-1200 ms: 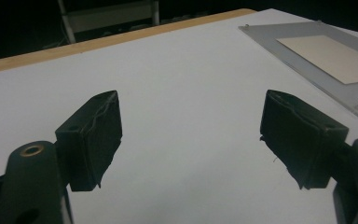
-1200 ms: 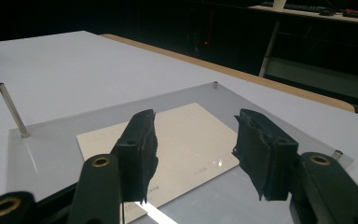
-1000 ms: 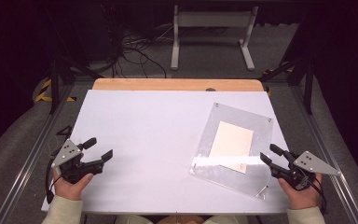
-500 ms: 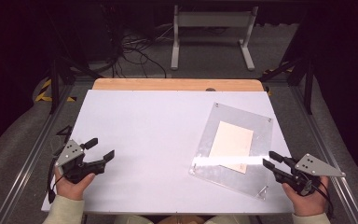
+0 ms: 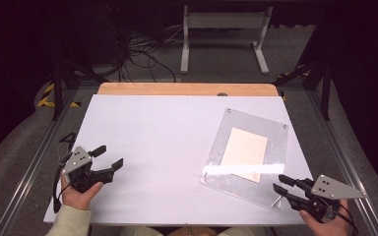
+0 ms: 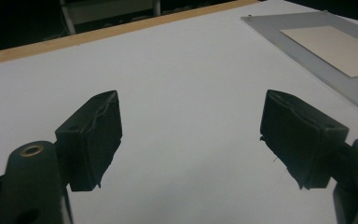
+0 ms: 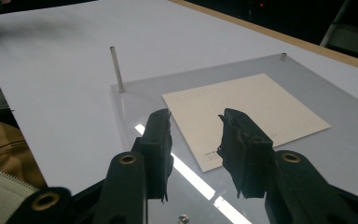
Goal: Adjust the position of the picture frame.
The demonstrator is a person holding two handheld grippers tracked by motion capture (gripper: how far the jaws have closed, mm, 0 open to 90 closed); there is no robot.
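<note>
A clear acrylic plate (image 5: pixel 271 133) lies on the right half of the white table (image 5: pixel 167 142), with a cream sheet (image 5: pixel 244 153) under it. My right gripper (image 5: pixel 278 183) hovers at the plate's near right corner. In the right gripper view its jaws (image 7: pixel 196 127) hang over the plate (image 7: pixel 307 154) and the sheet's (image 7: pixel 251 105) near edge. They have just been closing, stand part open, and hold nothing. A thin metal pin (image 7: pixel 116 70) stands upright at a plate corner. My left gripper (image 5: pixel 110 156) rests wide open and empty at the near left, and its own view (image 6: pixel 191 123) looks over bare table.
A loose screw (image 5: pixel 276 200) lies by the plate's near corner, just under the right gripper. Short standoffs (image 5: pixel 229 110) mark the plate's far corners. A wooden strip (image 5: pixel 187 89) runs along the table's far edge, with a metal frame rail (image 5: pixel 347 162) to the right.
The right gripper has drawn back a little toward the near edge and its jaws have narrowed. The left gripper has stayed put.
</note>
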